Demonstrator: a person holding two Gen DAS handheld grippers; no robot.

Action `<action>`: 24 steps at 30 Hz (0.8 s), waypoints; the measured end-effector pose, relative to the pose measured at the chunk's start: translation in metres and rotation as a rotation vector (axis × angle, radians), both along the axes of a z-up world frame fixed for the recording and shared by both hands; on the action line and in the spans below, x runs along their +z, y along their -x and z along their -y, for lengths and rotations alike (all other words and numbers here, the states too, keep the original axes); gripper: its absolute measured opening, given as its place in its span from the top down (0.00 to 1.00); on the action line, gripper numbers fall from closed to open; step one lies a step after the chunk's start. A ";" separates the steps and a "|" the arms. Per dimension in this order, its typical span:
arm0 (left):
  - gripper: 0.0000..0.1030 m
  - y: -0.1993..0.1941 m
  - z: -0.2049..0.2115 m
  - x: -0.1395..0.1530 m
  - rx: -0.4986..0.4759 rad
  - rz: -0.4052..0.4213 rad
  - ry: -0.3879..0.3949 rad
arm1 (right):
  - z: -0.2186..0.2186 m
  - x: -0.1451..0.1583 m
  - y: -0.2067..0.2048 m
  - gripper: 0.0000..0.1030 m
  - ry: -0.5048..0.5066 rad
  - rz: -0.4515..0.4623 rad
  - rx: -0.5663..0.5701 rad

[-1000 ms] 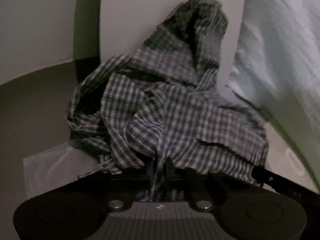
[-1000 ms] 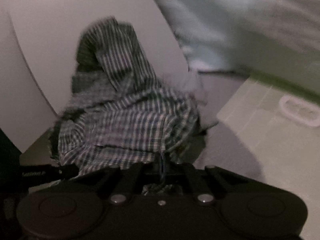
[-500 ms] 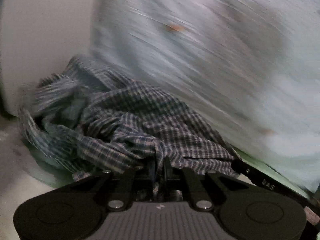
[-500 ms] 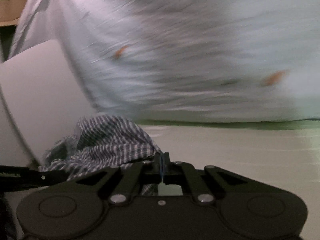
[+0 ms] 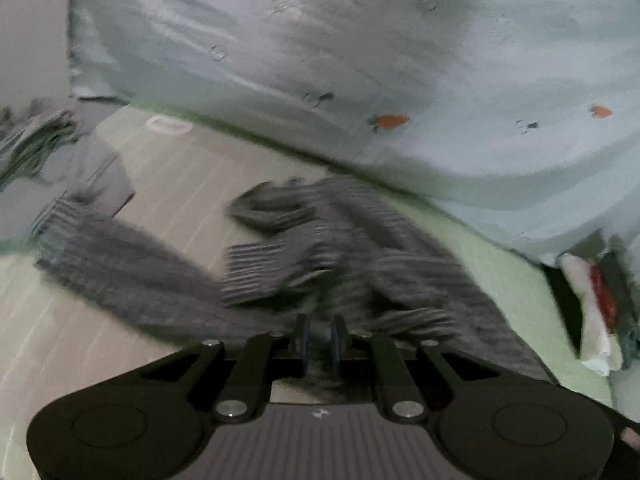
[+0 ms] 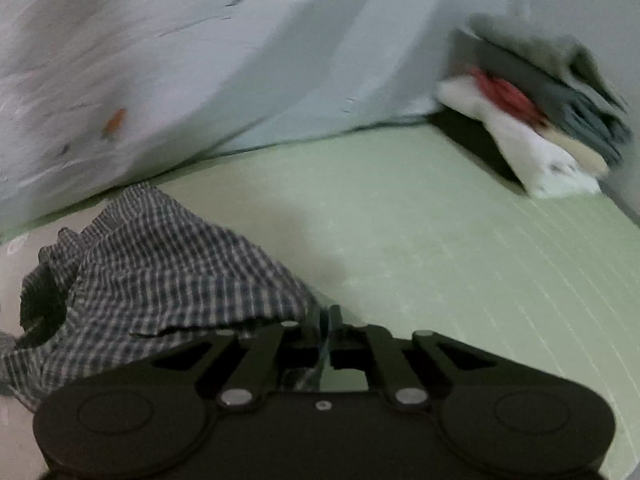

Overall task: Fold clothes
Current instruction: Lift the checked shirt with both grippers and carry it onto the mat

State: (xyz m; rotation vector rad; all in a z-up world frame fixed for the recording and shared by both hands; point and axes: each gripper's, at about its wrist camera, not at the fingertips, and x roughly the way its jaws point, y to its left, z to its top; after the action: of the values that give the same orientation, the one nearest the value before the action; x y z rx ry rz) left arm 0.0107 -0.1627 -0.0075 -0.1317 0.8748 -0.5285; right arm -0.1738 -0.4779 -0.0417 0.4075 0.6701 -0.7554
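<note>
A blue-and-white checked garment [image 5: 360,264] lies stretched and blurred across the pale green mat [image 5: 500,280] in the left wrist view. My left gripper [image 5: 320,328] has its jaws opening a little, with a bunch of the checked cloth still between the pads. In the right wrist view the same garment [image 6: 160,272] is heaped to the left. My right gripper [image 6: 328,320] grips its edge, its jaws just starting to open. Bare mat [image 6: 400,240] lies ahead of it.
Pale bedding with small carrot prints [image 5: 360,40] rises behind the mat, also seen as bedding [image 6: 160,60]. A stack of folded clothes [image 6: 540,120] sits at the far right, seen as a stack [image 5: 596,312]. Grey cloth [image 5: 72,168] lies at the far left.
Both grippers have swung with the checked garment away from the white panel and over to the green mat. The garment now trails low across the mat instead of hanging in a heap.
</note>
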 end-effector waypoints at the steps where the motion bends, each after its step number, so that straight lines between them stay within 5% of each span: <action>1: 0.86 0.004 -0.001 -0.003 0.017 -0.014 -0.008 | 0.004 0.000 0.008 0.87 -0.003 0.002 -0.008; 7: 0.78 0.020 0.001 -0.013 0.055 -0.067 -0.029 | 0.012 0.000 0.037 0.67 -0.040 0.044 -0.011; 19: 0.41 0.031 0.036 -0.018 -0.059 -0.130 0.035 | 0.006 -0.026 0.065 0.51 -0.108 -0.033 -0.015; 24: 0.42 0.014 0.053 -0.034 -0.093 -0.223 0.113 | 0.002 -0.033 0.076 0.48 -0.140 -0.038 -0.052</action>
State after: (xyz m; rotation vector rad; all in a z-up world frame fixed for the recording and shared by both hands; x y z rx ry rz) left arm -0.0036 -0.2156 -0.0417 -0.2576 1.0718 -0.6595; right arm -0.2501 -0.4798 -0.0744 0.5409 0.7528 -0.7697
